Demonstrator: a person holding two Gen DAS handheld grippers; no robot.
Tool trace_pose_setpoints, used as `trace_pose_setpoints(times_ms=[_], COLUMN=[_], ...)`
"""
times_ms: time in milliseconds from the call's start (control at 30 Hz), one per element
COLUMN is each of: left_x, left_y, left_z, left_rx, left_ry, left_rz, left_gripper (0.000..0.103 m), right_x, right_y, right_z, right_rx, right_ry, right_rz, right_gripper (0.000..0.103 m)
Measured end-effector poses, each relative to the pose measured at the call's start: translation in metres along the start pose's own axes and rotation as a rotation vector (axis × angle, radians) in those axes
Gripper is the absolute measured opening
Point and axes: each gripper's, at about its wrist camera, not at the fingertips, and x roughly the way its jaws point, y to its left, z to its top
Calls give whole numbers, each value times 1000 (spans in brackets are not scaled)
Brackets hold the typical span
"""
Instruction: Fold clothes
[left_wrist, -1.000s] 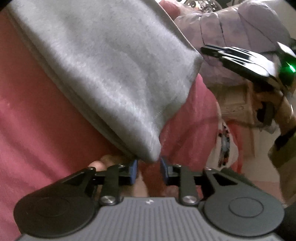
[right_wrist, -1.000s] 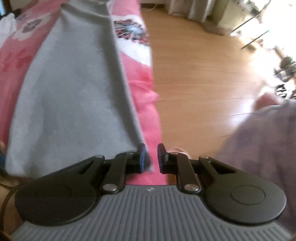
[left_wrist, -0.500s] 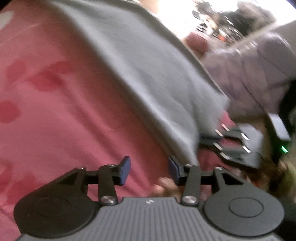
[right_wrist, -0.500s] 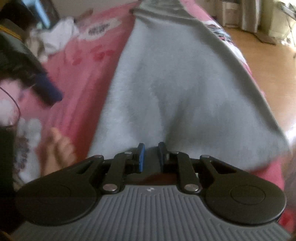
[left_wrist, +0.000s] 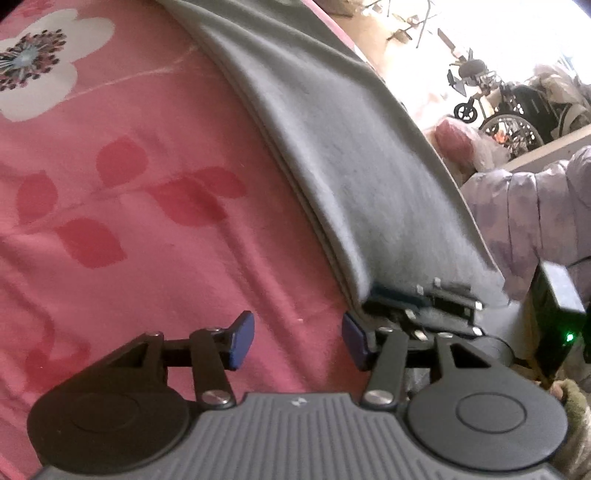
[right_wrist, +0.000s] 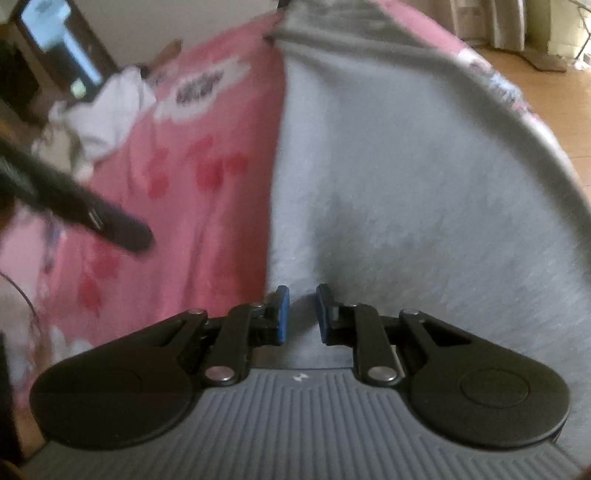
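The left gripper (left_wrist: 297, 341) has its jaws opening over bare pink floral bedspread (left_wrist: 129, 221) with nothing between them, while just beside it the right gripper (right_wrist: 302, 314) pinches the near edge of the folded grey garment (right_wrist: 406, 166) lying along the bed

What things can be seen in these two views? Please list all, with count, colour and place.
grey garment: one, grey, folded on the bed, along its edge
bedspread: one, pink with white flowers, under the garment
white clothing: one heap, white, far end of the bed
wooden floor: light brown, beside the bed
wheelchair: one, dark, in the bright background
sleeve: one, lilac, behind the right gripper
left gripper: black, blue pads, over the bedspread, jaws opening, nothing between them
right gripper: black, blue pads, jaws closed on the garment's corner
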Motion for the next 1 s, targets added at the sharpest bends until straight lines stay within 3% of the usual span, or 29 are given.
trace_pose_setpoints(times_ms=[100, 200, 267, 367, 433, 567, 633, 800, 933, 1000], left_x=[-5, -4, -2, -3, 1, 15, 33, 64, 81, 83], left_y=[4, -3, -9, -21, -37, -66, -77, -85, -80, -76], left_z=[5, 17, 27, 38, 42, 38, 34, 24, 18, 16], left_rx=[17, 26, 54, 139, 210, 342, 388, 501, 528, 524], left_ry=[-42, -78, -108, -190, -289, -460, -425, -349, -293, -301], left_rz=[1, 13, 25, 72, 83, 107, 108, 56, 54, 40], left_gripper=[54, 54, 54, 52, 47, 43, 37, 26, 26, 26], right_x=[-17, -33, -39, -56, -60, -25, -3, 40, 71, 81], right_y=[-19, -17, -20, -20, -23, -32, -43, -60, -76, -88], right_z=[-23, -44, -35, 10, 55, 143, 175, 214, 228, 235], right_rx=[126, 84, 92, 38, 5, -46, -26, -18, -16, -8], right_ry=[45, 116, 156, 93, 23, -58, -68, -89, -94, -102], right_rz=[110, 115, 116, 103, 69, -108, -171, -182, -230, -273], right_gripper=[14, 11, 11, 12, 12, 12, 12, 13, 12, 3])
